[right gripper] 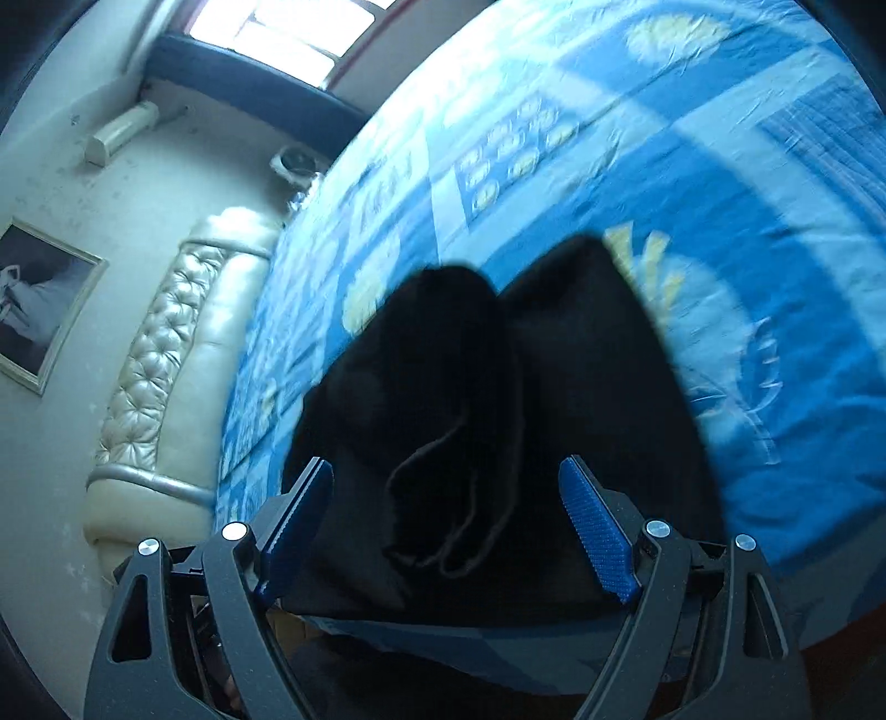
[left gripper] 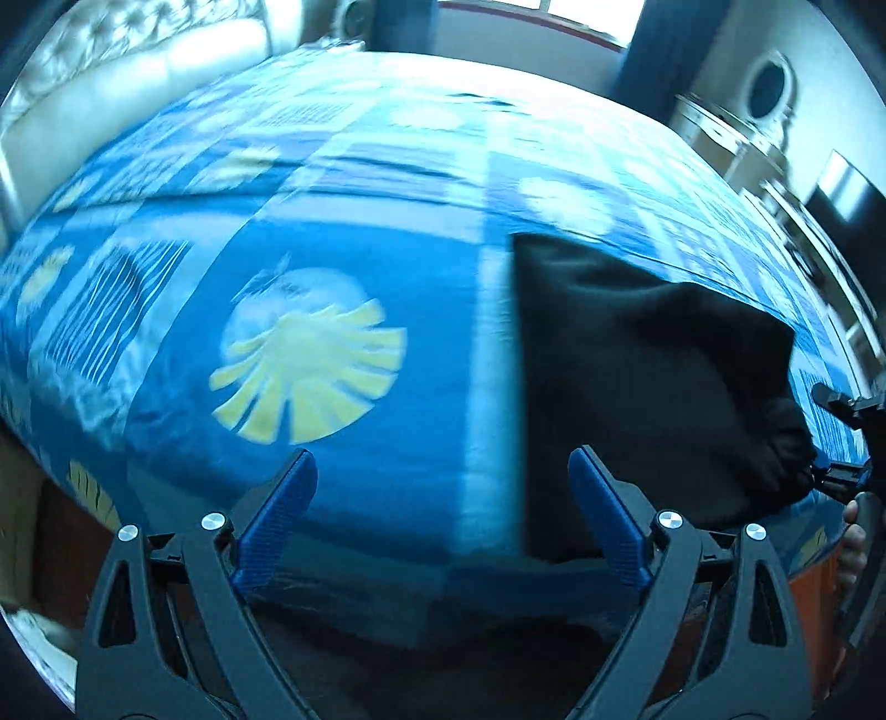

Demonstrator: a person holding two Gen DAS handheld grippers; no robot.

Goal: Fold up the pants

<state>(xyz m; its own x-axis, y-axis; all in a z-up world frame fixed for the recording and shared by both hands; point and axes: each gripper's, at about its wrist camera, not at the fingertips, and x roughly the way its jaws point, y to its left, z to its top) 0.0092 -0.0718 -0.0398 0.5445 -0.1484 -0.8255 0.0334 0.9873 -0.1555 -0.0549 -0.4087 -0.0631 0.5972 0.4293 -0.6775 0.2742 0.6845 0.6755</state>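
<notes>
Black pants [left gripper: 637, 382] lie in a folded heap on a blue patterned bedspread [left gripper: 360, 332], to the right in the left wrist view. My left gripper [left gripper: 443, 471] is open and empty, its right finger at the pants' left edge. In the right wrist view the pants [right gripper: 498, 387] fill the centre, with a bunched fold lying between the fingers. My right gripper [right gripper: 446, 482] is open over the pants' near edge. The right gripper also shows at the far right of the left wrist view [left gripper: 830, 437], touching the cloth.
The bedspread [right gripper: 720, 166] covers a large bed. A cream tufted headboard [right gripper: 166, 360] stands along one side, under a framed picture [right gripper: 39, 304]. A window [right gripper: 288, 27] and dark curtains are beyond. A dresser with a mirror [left gripper: 769, 88] stands at the far right.
</notes>
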